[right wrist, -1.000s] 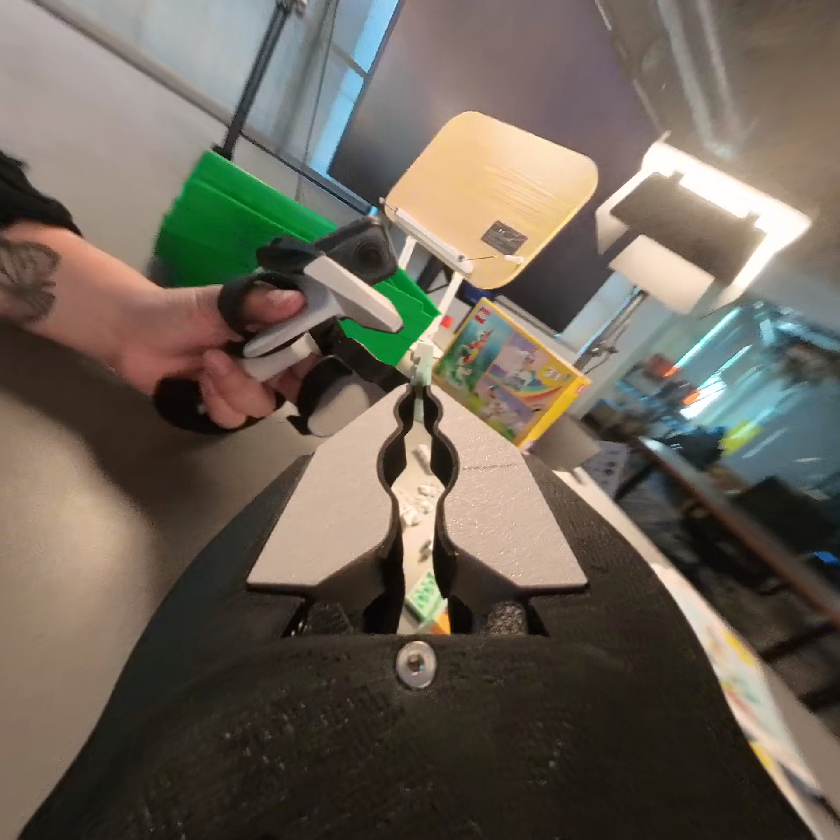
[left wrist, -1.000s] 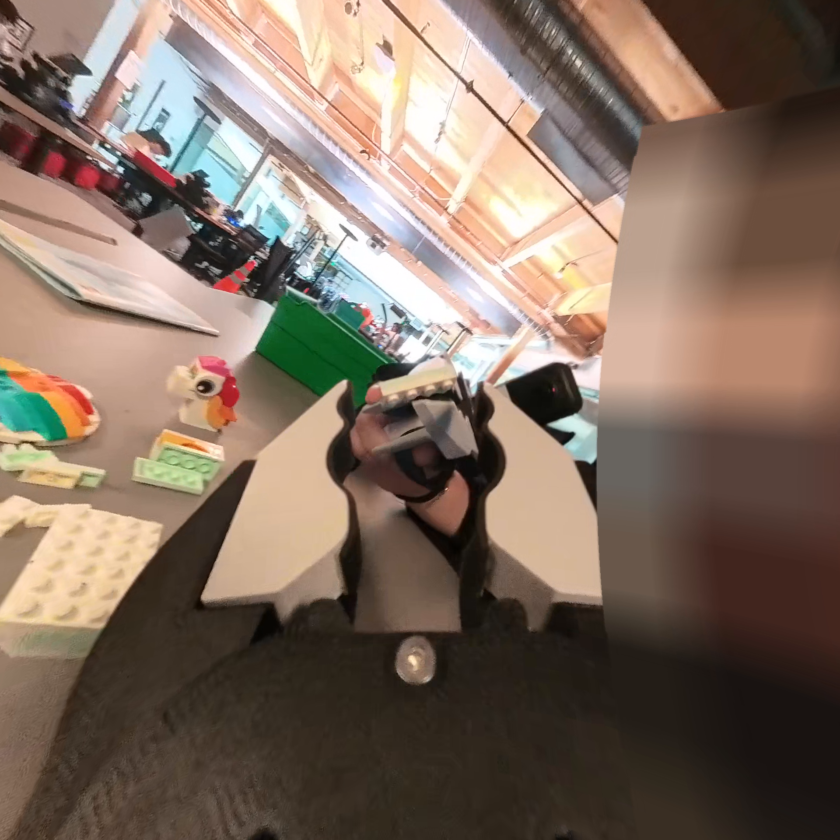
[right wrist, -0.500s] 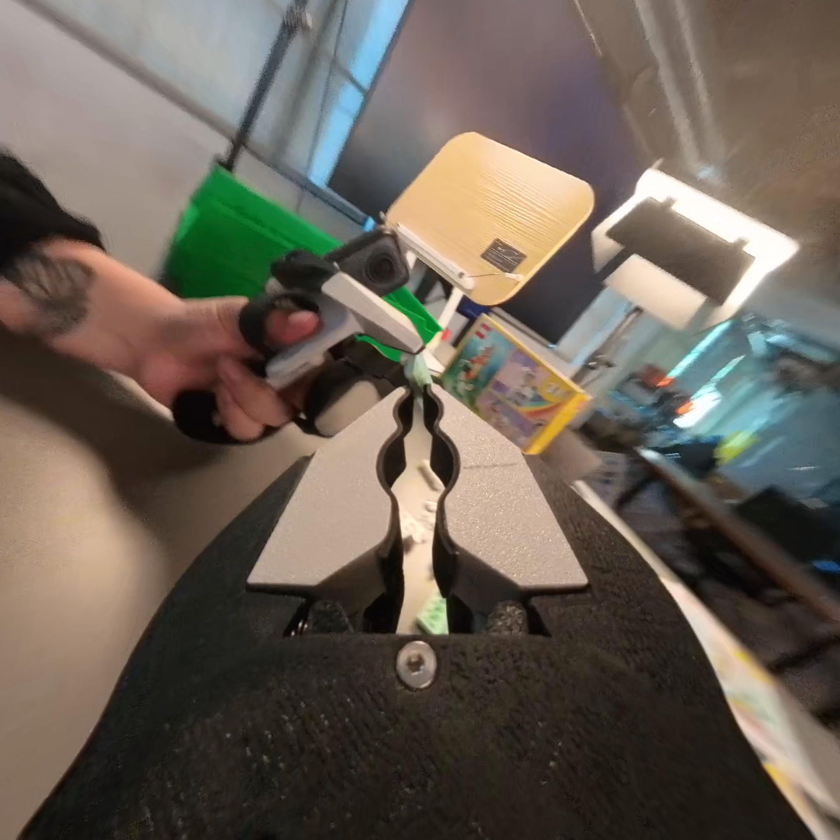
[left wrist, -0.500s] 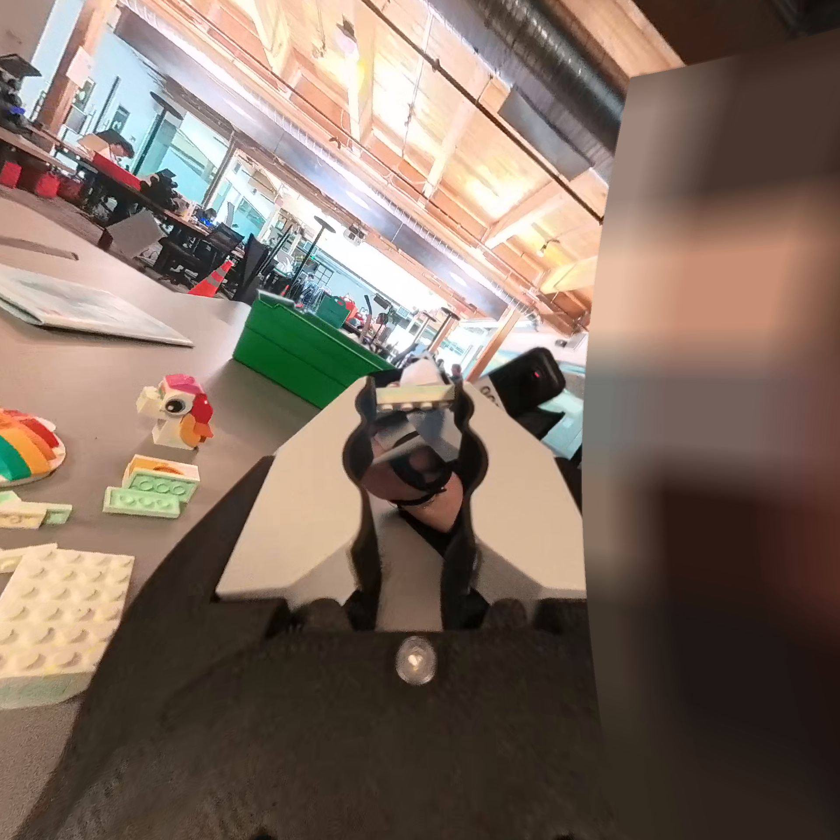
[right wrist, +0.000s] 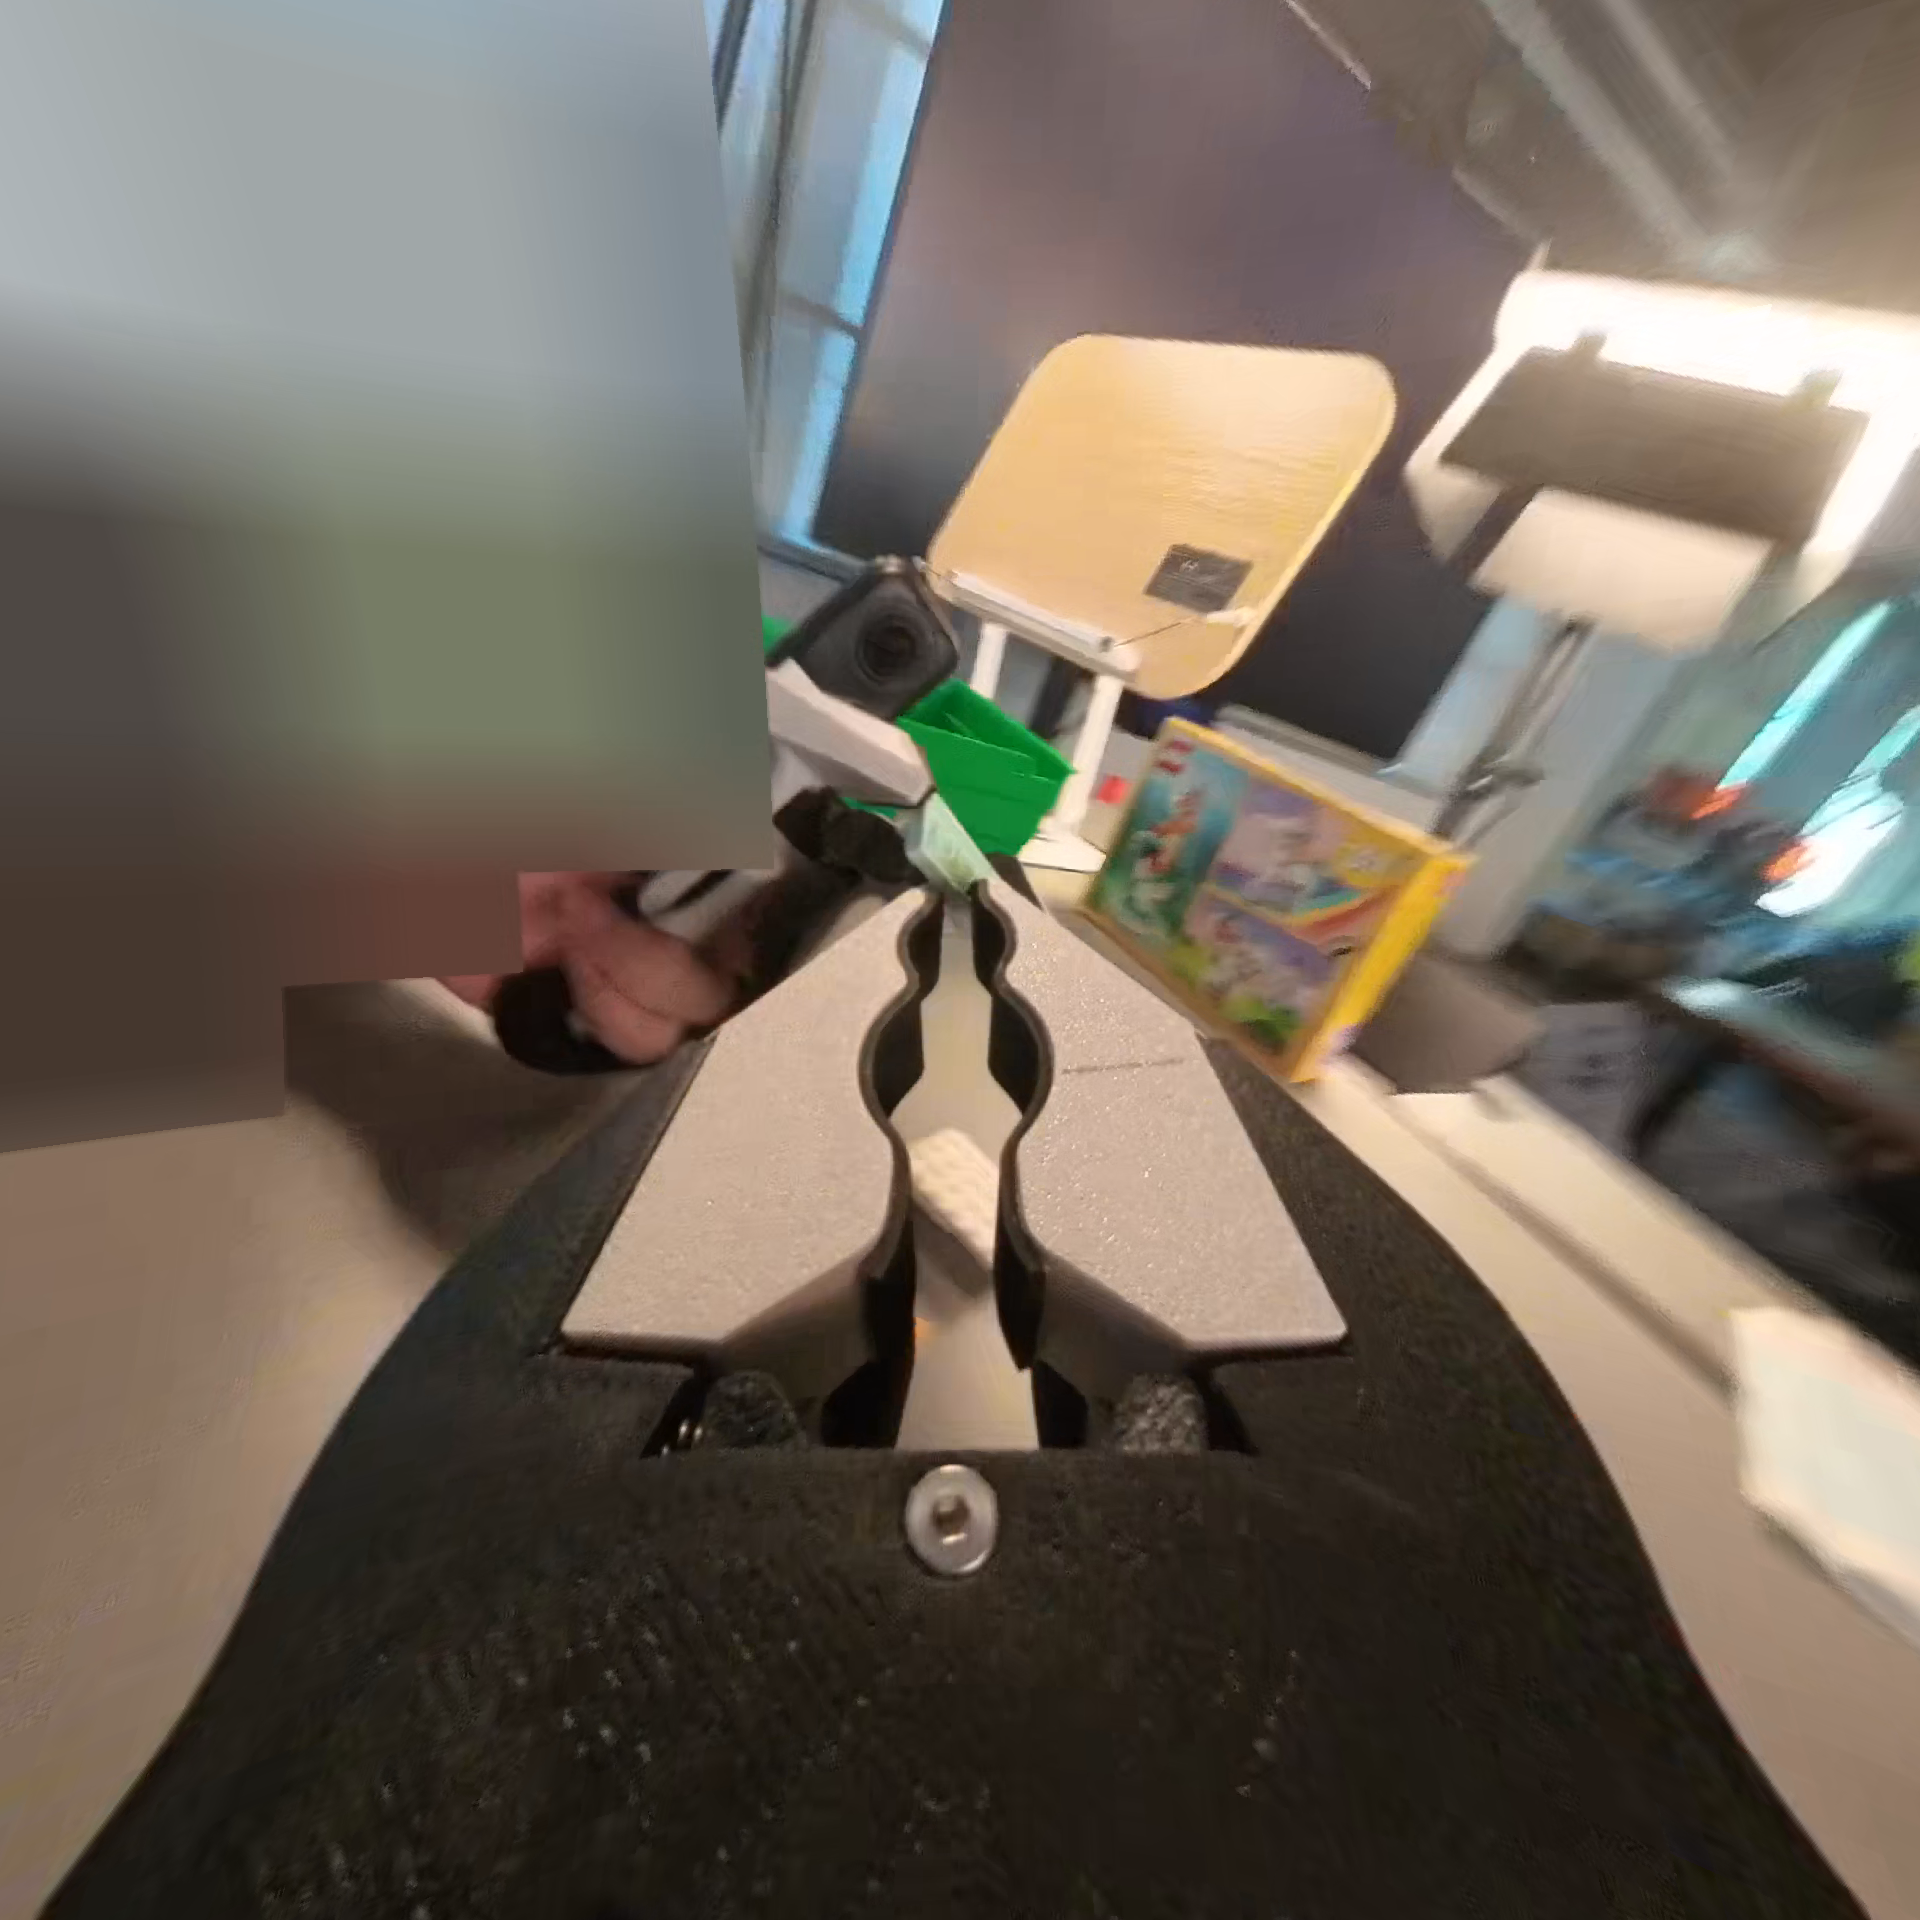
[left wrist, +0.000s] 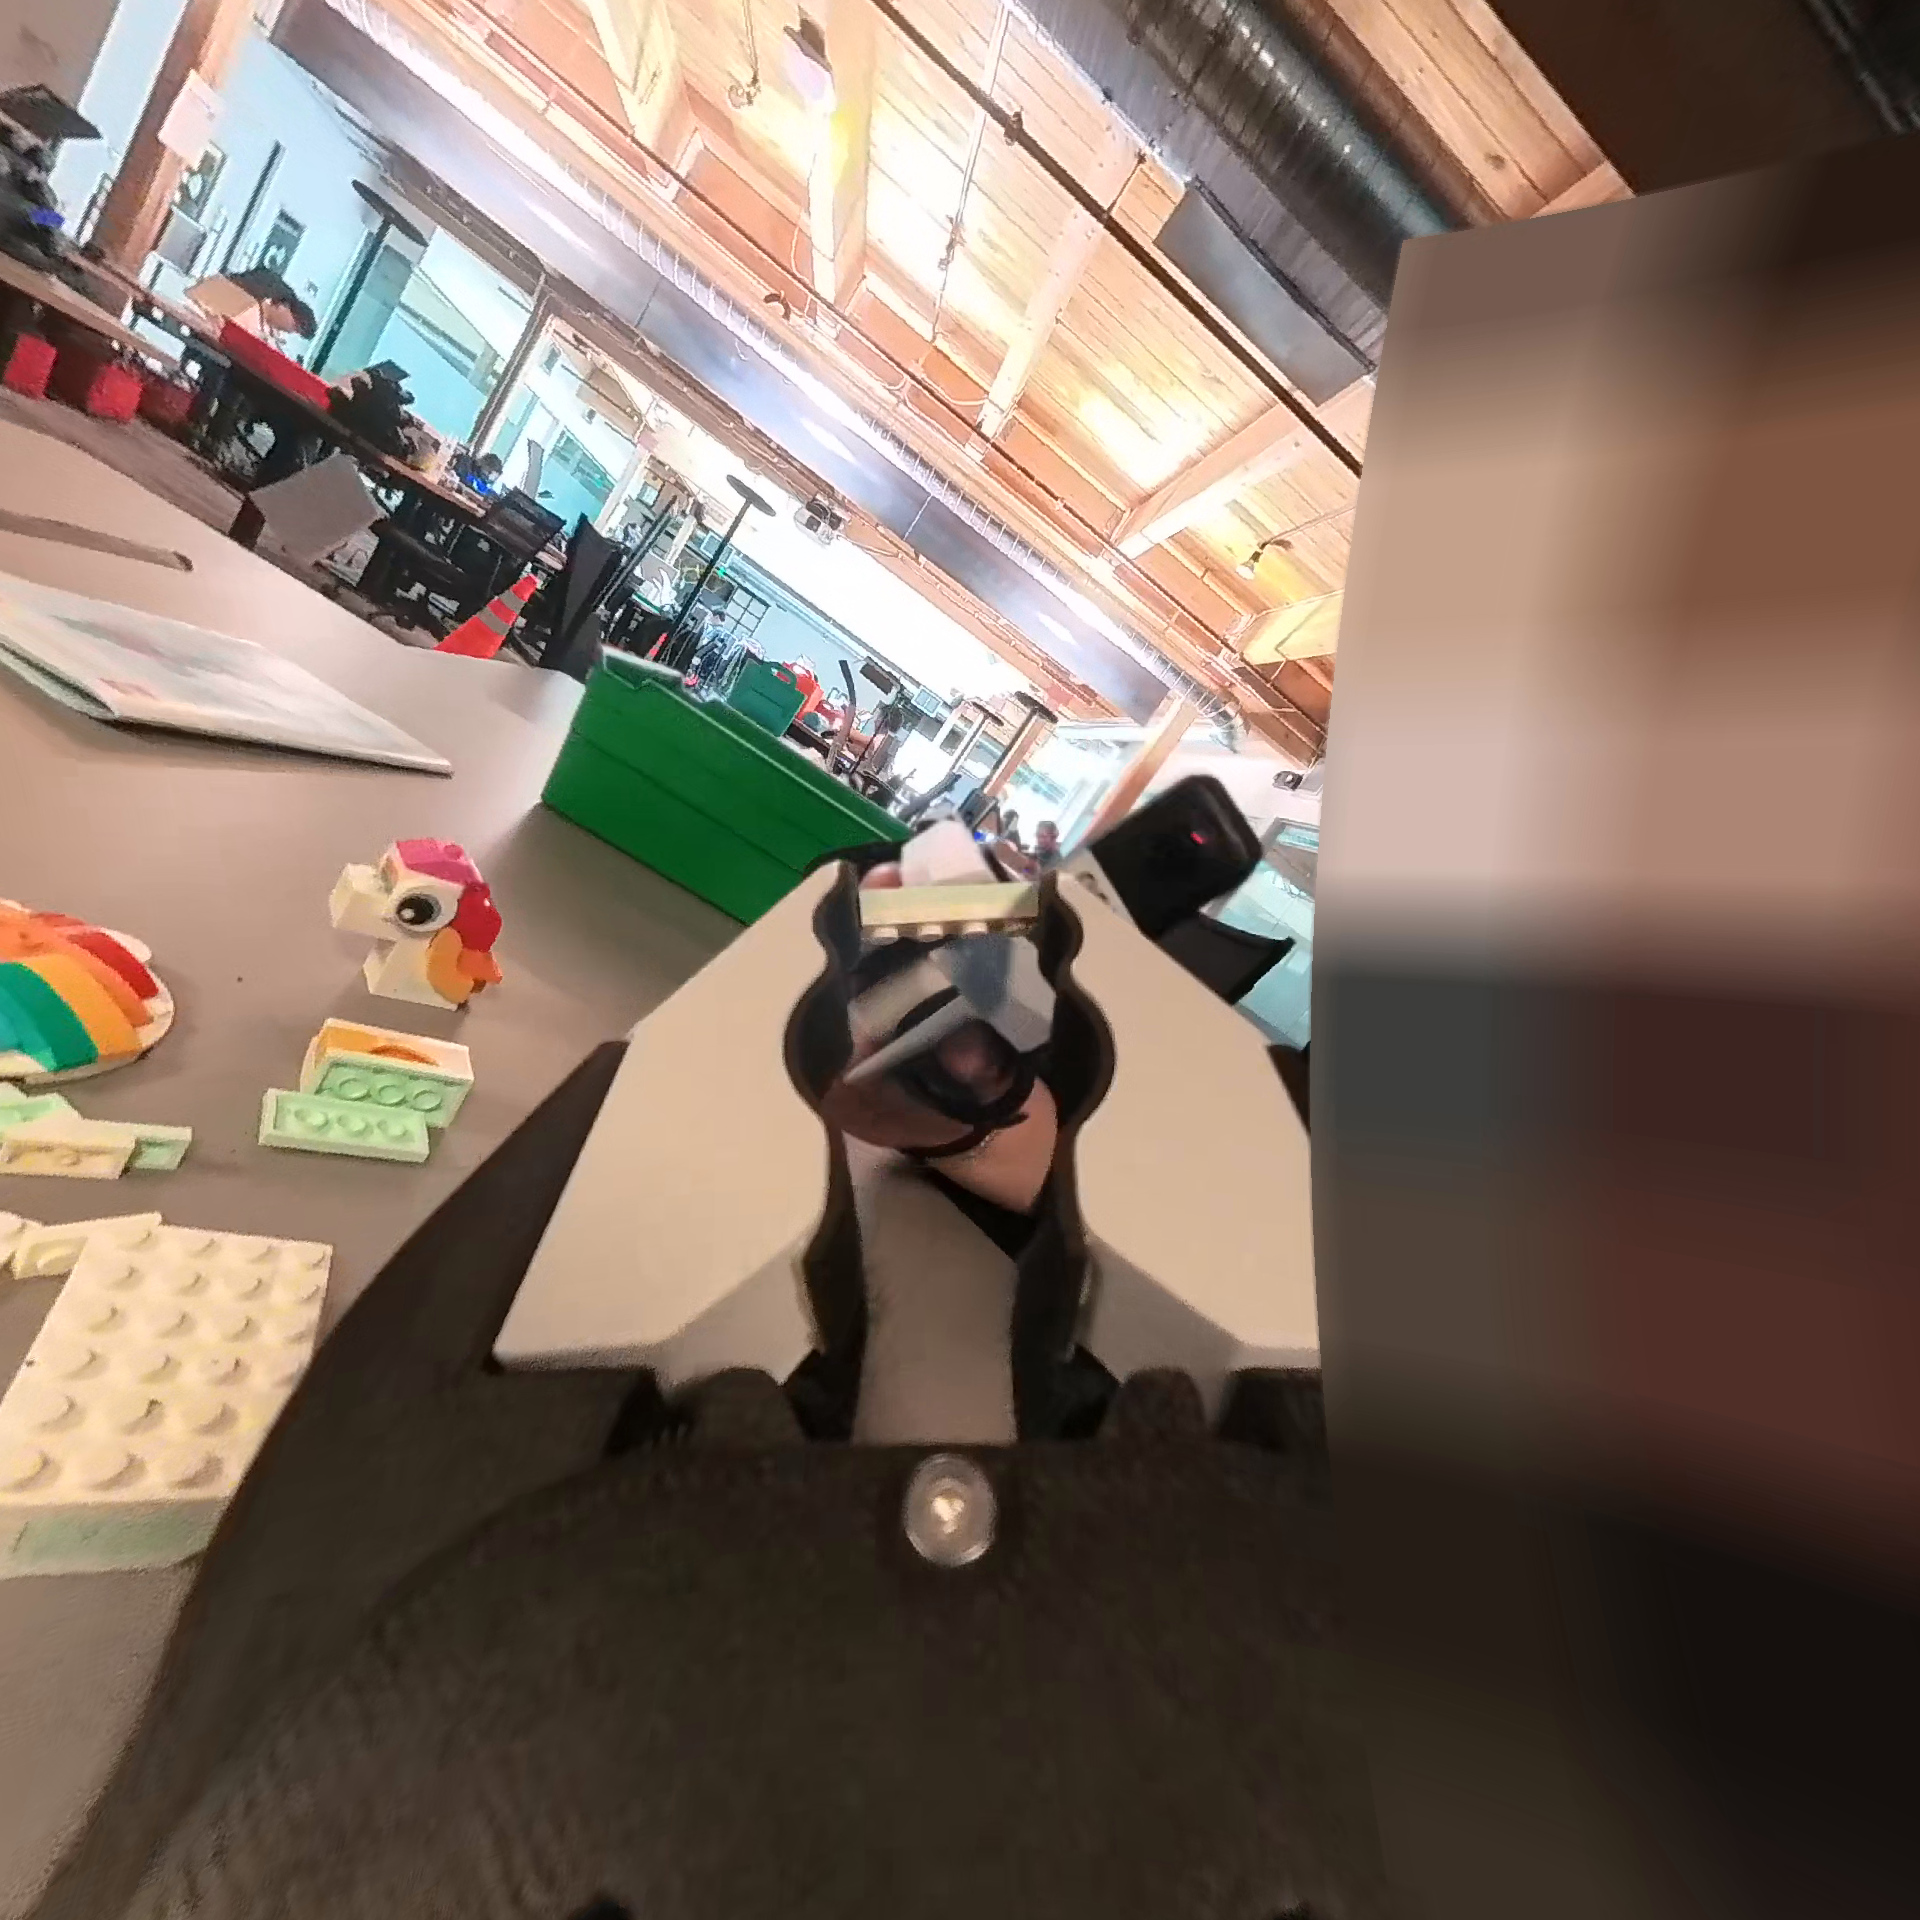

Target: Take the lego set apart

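A small pale plate piece (left wrist: 948,914) with studs on its edge is held up in the air between both grippers. My left gripper (left wrist: 948,902) is shut across its width at the fingertips. My right gripper (right wrist: 951,883) is shut on its thin mint-green edge (right wrist: 943,850). Each gripper faces the other; the right one with its camera (left wrist: 1179,862) shows behind the piece, the left one (right wrist: 883,649) shows in the right wrist view. On the grey table (left wrist: 208,831) lie a small white figure head (left wrist: 416,935), a rainbow piece (left wrist: 62,997), mint-green plates (left wrist: 364,1101) and a white plate (left wrist: 156,1382).
A green bin (left wrist: 707,800) stands at the back of the table, a booklet (left wrist: 208,686) lies far left. The yellow set box (right wrist: 1268,904) stands at the right in the right wrist view. A white plate (right wrist: 956,1184) shows on the table below my right fingers. The grippers are tip to tip, or close to it. The small white figure head (left wrist: 416,935) is about equally far from each gripper, around 15 centimetres.
The left gripper has come onto the piece and closed on it. The two grippers have drawn closer, and the right wrist view has swung.
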